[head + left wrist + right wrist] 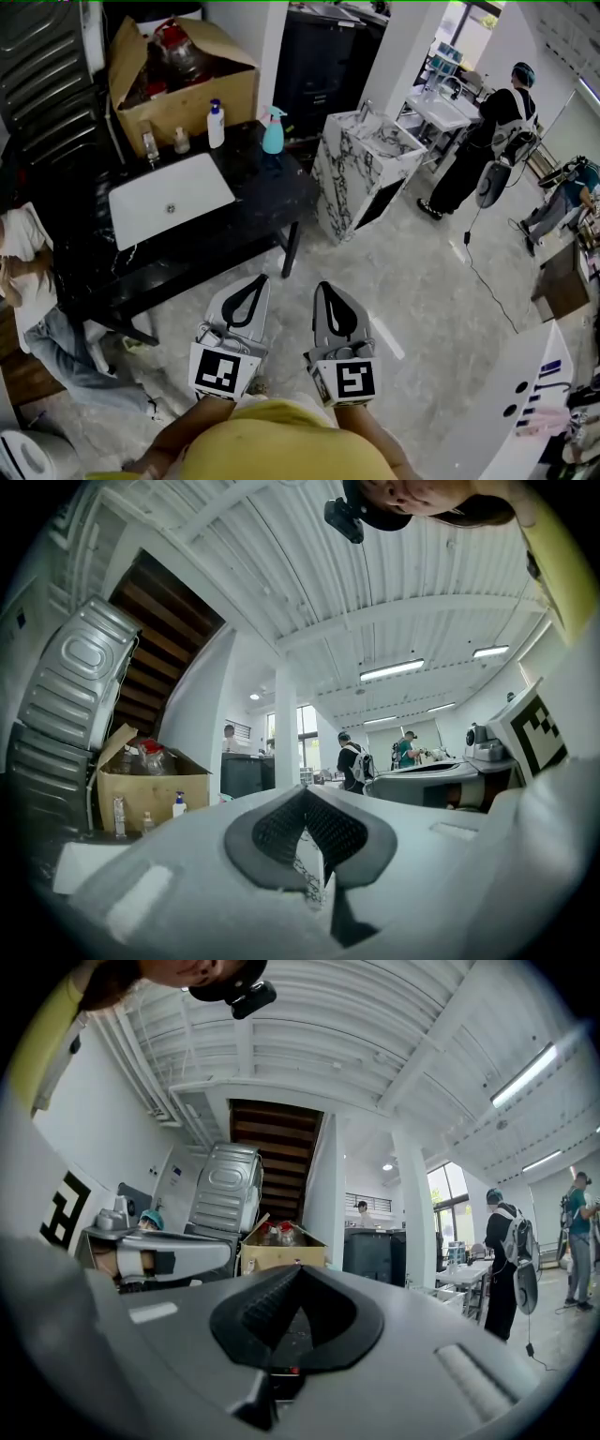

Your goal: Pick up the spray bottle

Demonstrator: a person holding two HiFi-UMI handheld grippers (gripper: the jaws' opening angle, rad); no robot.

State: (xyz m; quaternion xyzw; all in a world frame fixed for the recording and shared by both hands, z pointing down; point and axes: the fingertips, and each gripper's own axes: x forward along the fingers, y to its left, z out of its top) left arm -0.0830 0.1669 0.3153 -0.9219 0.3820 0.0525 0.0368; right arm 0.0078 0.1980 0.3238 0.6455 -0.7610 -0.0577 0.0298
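So the spray bottle [273, 131] is the teal one on the far edge of the black bench [246, 202], near its right-hand end. It's upright, so the long axis runs straight up and down. A white pump bottle [216, 124] stands near it on the left, and the sink [171, 197] is closer to me on that side.

Both claws are down at the bottom of the head view, over the floor and short of the bench, well apart from the spray bottle. The left claw [260, 278] is fully closed, pads tip to tip with nothing between them. The right claw [322, 284] looks the same in its own view: tips together, empty.

What matters is that the spray bottle sits dead ahead, roughly on the line between the two claws and a touch toward the left one. I'd call the left marginally nearer, but it's close enough that either could go. Both point about level, which suits an upright bottle: come in from the side across the bench and close around the body or neck. Whichever goes has to open up first. I can't tell which way the nozzle faces.
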